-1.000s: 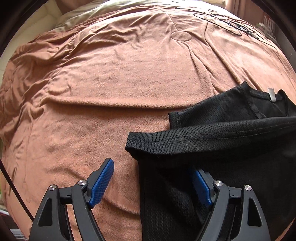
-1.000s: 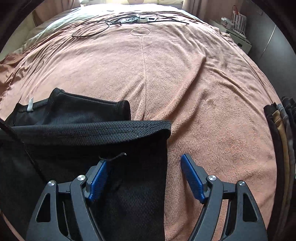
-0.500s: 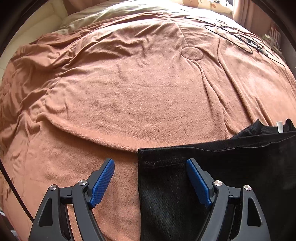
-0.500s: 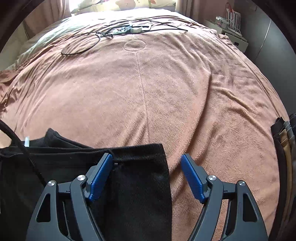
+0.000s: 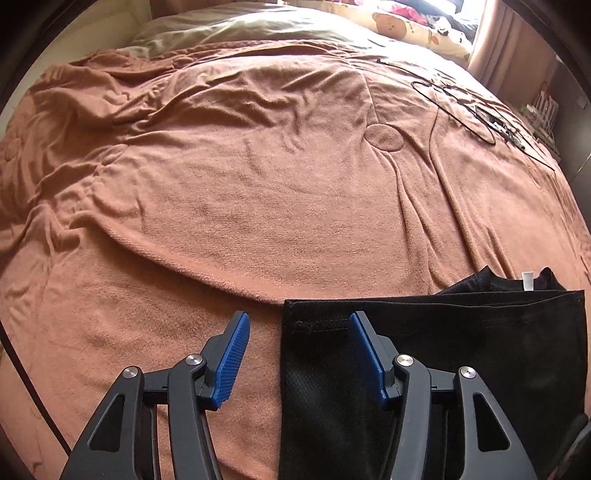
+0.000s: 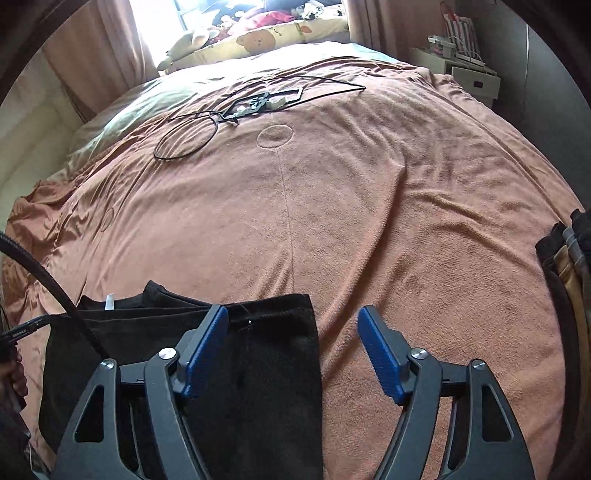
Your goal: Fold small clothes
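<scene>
A small black mesh garment (image 5: 461, 350) lies folded flat on the brown blanket, its collar and white tag (image 5: 527, 280) peeking out past the far hem. My left gripper (image 5: 297, 325) is open, straddling the garment's left edge with nothing pinched. In the right wrist view the same garment (image 6: 266, 354) shows its right edge, tag (image 6: 109, 301) at the left. My right gripper (image 6: 291, 319) is open over that right edge, its left pad (image 6: 207, 347) above the cloth and the right one above bare blanket.
The brown blanket (image 5: 258, 184) covers the bed, wrinkled at the left. Black cables and a small device (image 6: 255, 105) lie at the far end. Patterned pillows (image 6: 280, 33) sit by the window. A stack of folded clothes (image 6: 569, 266) rests at the right edge. A nightstand (image 6: 465, 70) stands beyond.
The garment's folded-over edge has been laid flat. Both grippers have drawn back toward the near side and tilted up, so more of the bed and pillows shows.
</scene>
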`<action>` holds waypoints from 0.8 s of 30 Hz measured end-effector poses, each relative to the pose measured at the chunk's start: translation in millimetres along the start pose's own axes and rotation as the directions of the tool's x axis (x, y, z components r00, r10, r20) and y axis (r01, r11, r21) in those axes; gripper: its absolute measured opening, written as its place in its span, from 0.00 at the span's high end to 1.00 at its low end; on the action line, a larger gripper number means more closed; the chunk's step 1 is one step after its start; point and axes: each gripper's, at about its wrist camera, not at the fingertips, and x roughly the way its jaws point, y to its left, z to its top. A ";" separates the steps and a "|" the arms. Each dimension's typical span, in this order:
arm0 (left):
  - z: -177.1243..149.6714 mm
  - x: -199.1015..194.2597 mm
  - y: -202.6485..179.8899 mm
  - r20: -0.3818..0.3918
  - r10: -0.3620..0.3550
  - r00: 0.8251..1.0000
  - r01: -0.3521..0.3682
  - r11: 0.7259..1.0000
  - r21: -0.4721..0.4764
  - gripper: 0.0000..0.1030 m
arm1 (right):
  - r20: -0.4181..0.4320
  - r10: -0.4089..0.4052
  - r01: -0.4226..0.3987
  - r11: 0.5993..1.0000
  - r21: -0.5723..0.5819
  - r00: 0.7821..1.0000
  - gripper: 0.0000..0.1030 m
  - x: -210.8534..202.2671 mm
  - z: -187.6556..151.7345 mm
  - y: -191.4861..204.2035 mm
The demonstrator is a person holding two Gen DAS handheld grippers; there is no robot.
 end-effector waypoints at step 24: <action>11.0 1.2 -5.7 0.070 -0.002 0.998 0.000 1.000 0.030 0.92 | 0.071 0.084 -0.085 0.996 0.016 0.994 0.99 7.1 4.0 -2.8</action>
